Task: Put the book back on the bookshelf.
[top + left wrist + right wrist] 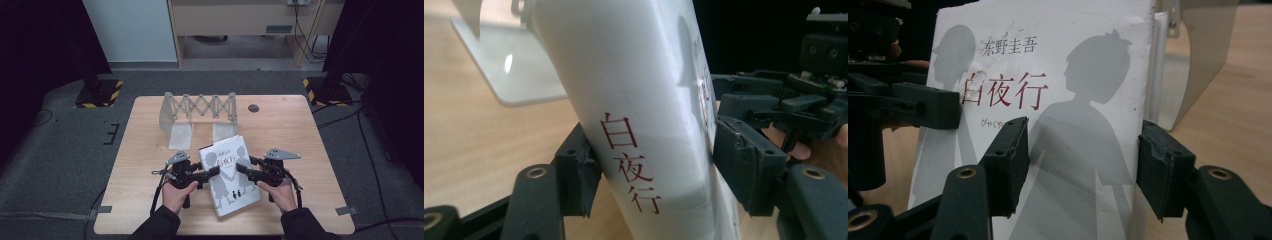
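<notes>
Book: I see a white book [229,175] with grey silhouettes and red characters on its cover, at the near middle of the wooden table [140,150], between my two tongs; its top edge points toward the far side, and whether it lies flat or is raised I cannot tell from the high view.
Left gripper: my left gripper [212,172] reaches in from the book's left edge; in the left gripper view its jaws clench the book [649,125] across its thickness, one pad behind the spine side, the other on the cover side, both touching.
Right gripper: my right gripper [242,169] comes in from the right; in its own view the book [1068,125] stands between the jaws, one pad [1010,160] in front of the cover, the other [1160,160] beside the page edge. I cannot tell whether they press the book.
Hands: my left hand [176,192] and right hand [281,192] grip the handles near the table's front edge.
Rack: a pale folding rack [199,107] with a scissor lattice and flat feet stands beyond the book, apart from it.
Hole: a small dark round mark [253,108] sits on the table, right of the rack.
</notes>
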